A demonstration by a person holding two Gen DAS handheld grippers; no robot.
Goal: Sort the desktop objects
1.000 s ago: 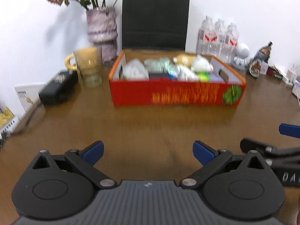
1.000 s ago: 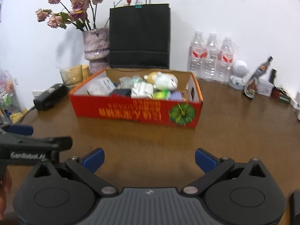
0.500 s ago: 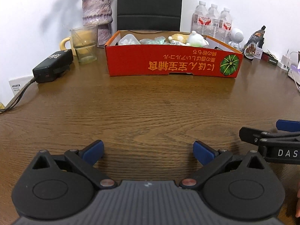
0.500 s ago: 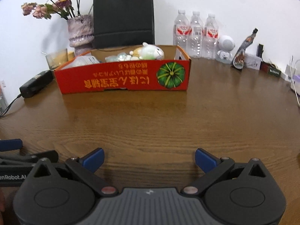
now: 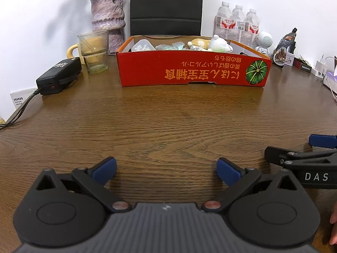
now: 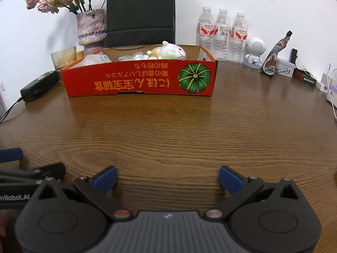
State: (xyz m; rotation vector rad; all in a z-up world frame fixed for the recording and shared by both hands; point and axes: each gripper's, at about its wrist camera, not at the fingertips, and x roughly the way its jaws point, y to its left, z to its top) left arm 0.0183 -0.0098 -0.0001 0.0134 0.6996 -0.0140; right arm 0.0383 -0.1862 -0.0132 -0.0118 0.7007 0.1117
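Observation:
A red cardboard box (image 5: 189,71) with a pumpkin picture stands at the far middle of the wooden table; it also shows in the right wrist view (image 6: 139,80). Inside it lie a white plush toy (image 6: 171,50), a bag of white beads (image 5: 142,45) and several small packets. My left gripper (image 5: 166,169) is open and empty, low over the near table. My right gripper (image 6: 167,178) is open and empty, beside the left one, and it shows at the right edge of the left wrist view (image 5: 303,158).
A glass cup (image 5: 93,50), a vase of dried roses (image 5: 107,14) and a black power adapter (image 5: 59,74) with its cable stand at the left. A black paper bag (image 5: 166,6) stands behind the box. Three water bottles (image 6: 223,35), a white robot figure (image 6: 254,52) and small boxes sit at the right.
Both grippers have dropped lower and drawn back from the box toward the near table. Both stay open and empty.

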